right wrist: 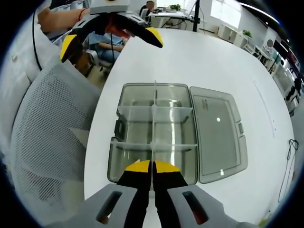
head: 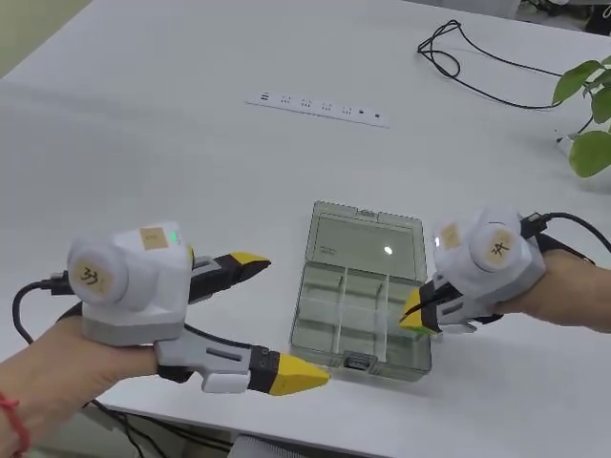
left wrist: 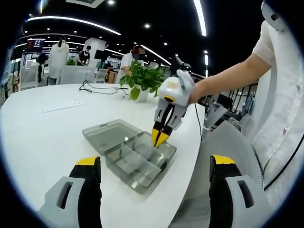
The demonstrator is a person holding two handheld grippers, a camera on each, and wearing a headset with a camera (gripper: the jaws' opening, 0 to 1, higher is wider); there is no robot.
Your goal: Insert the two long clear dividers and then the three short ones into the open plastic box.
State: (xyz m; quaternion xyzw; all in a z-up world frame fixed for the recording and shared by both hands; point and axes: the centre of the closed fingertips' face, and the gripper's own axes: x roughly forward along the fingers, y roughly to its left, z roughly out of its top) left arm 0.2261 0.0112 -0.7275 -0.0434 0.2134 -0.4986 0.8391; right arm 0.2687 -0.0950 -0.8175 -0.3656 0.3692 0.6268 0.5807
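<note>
left gripper [head: 277, 316]: jaws spread wide and holding nothing. It hovers over the table [head: 191, 172], left of the box and apart from it.
plastic box [head: 329, 351]: sits open on the table between the two grippers, with its lid [head: 368, 234] laid flat behind the tray.
standing dividers: two clear cross pieces [right wrist: 137, 108] [right wrist: 133, 146] are already upright in the tray, side by side with a gap between them.
clear divider [right wrist: 154, 128]: a thin strip seen edge-on. It is inside the tray and runs from the right jaws to the far wall.
long axis: points straight ahead from the right jaws, parallel to the hinge side, and crosses both standing pieces at right angles.
long or short piece: cannot tell.
right gripper [right wrist: 152, 166]: jaws nearly together, pinching the near end of the strip. In the head view it is at the tray's right end, and in the left gripper view its tips angle down into the tray.
nearer hand: the right is on the work and the left is well off to the side.
seating: cannot tell whether the strip's lower edge is fully down in its slots.
next move, judged: push the strip straight down while keeping it in line with the jaws; any twist would probably snag it on the cross pieces.
left's likely job: steady the tray's left end.
</note>
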